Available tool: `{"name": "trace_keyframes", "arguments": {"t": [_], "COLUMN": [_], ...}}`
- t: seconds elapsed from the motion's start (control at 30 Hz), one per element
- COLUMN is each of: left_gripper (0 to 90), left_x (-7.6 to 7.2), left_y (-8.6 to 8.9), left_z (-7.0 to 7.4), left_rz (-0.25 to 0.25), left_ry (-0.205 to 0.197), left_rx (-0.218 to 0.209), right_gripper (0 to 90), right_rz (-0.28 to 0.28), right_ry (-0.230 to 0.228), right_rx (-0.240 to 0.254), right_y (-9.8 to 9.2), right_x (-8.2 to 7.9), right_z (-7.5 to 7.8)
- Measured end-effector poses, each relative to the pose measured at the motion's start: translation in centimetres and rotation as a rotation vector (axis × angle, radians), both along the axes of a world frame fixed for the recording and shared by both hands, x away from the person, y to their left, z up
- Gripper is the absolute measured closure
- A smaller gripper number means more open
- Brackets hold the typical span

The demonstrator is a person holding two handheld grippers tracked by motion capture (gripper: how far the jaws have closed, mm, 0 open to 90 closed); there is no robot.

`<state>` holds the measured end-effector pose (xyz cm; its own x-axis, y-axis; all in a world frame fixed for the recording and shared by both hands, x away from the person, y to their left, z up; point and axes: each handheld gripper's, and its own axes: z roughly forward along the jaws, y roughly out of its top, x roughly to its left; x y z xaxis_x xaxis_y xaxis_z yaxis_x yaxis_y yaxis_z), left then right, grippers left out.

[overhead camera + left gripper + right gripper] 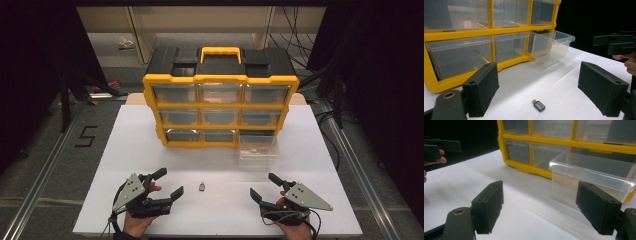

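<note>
I hold both tools spread and empty over the white tabletop (150, 145), the left gripper (167, 183) and the right gripper (262, 186) flanking a small dark grey USB adapter with a metal plug end (202, 187); the adapter lies flat on the bare surface between them, nearer my left tool, and in the left gripper view it sits just ahead of the gap between the two open black jaws (538, 105), touching neither. Behind it stands the yellow-framed plastic organiser with clear drawers and a black top (220, 80); its bottom right clear plastic drawer (258, 148) is pulled out toward me, and in the right gripper view that drawer (594, 173) stands directly ahead of my right tool's open jaws, apart from them. I judge the adapter light, rigid and smooth-shelled, likely to skate on the slick table if one pad lands first; it lies low, so the pads must come right down to the surface; I would take it across its two long flat sides at mid-body, clear of the protruding plug, and close evenly. The drawer looks thin-walled and light, inclined to shift if bumped; its contents are too faint to make out.
</note>
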<state>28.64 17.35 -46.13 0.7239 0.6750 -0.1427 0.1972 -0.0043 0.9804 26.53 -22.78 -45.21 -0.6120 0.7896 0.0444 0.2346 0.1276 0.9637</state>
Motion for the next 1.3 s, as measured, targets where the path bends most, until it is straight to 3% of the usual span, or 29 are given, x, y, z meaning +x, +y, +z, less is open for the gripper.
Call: {"name": "trace_keyframes", "arguments": {"t": [0.77,1.07,1.13,1.3], "left_gripper": [16.6,16.9,17.1,17.1], "left_x": [-0.1,0.0,0.0,-0.1], "left_y": [0.0,0.1,0.1,0.1], "left_z": [0.0,0.0,0.0,0.0], "left_rz": [0.001,0.007,0.007,0.006], "left_ry": [0.000,0.000,-0.001,0.001], "left_rx": [0.000,0.003,0.001,0.002], "right_gripper": [23.0,23.0,23.1,23.2], "right_rz": [0.010,0.058,0.079,0.113], "right_ry": [0.065,0.160,0.191,0.218], "right_rx": [-0.042,-0.140,-0.191,-0.234], "right_y": [0.9,2.7,3.9,5.5], "right_x": [1.0,1.7,2.3,3.2], "right_z": [0.4,1.6,2.0,2.6]}}
